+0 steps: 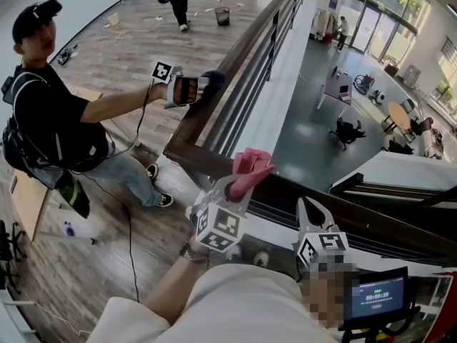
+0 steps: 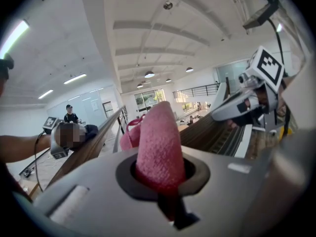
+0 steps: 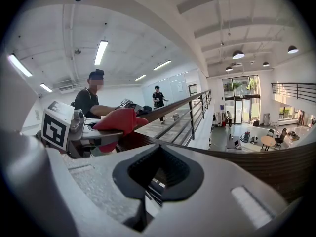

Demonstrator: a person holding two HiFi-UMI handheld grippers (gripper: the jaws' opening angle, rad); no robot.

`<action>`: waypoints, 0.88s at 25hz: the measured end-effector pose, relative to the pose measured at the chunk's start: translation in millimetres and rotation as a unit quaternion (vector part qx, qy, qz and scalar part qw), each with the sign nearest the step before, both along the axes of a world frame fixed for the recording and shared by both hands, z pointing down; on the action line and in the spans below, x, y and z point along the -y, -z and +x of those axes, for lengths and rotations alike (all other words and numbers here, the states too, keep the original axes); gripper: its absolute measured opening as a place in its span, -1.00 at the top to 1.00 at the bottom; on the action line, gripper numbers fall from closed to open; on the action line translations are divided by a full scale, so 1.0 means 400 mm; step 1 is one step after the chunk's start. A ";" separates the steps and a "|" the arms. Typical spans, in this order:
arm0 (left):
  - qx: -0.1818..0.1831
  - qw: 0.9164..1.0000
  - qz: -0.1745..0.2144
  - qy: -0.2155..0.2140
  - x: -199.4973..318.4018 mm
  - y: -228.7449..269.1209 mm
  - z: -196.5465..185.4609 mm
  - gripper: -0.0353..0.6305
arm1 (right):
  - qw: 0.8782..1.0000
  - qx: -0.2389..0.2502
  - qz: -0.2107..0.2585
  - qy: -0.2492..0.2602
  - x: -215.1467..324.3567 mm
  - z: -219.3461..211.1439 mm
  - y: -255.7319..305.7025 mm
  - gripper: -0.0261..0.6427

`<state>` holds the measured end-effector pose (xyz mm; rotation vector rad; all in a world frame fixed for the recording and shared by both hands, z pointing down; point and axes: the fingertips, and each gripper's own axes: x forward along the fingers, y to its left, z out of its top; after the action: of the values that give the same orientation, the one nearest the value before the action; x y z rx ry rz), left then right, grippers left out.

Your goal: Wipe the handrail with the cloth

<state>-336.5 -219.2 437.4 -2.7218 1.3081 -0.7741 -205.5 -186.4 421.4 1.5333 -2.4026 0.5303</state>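
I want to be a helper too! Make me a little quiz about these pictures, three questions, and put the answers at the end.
1. Fill in: the left gripper is holding a ___ cloth.
2. True or false: the right gripper has a cloth between its jaws too.
3. Pick one: the top of the handrail looks like A) dark brown wood, B) yellow plastic, C) clear glass.

Key: 1. pink. 2. False, nothing is between the right gripper's jaws. 3. A.
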 end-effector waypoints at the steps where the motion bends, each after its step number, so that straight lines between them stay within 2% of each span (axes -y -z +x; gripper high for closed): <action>1: 0.000 1.000 0.000 0.002 0.001 0.000 -0.004 0.78 | 1.000 0.000 0.000 0.000 0.000 0.000 0.000 0.91; 17: 0.000 0.999 -0.006 0.038 0.025 -0.008 -0.091 0.78 | 1.000 -0.001 0.000 0.004 -0.007 -0.004 -0.007 0.91; 22: -0.007 0.999 -0.005 0.039 0.026 -0.009 -0.085 0.78 | 1.000 -0.005 0.001 -0.001 -0.011 0.006 -0.008 0.91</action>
<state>-370.5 -229.8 440.9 -2.7037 1.4254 -0.7697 -203.2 -181.9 424.7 1.5343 -2.3959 0.5212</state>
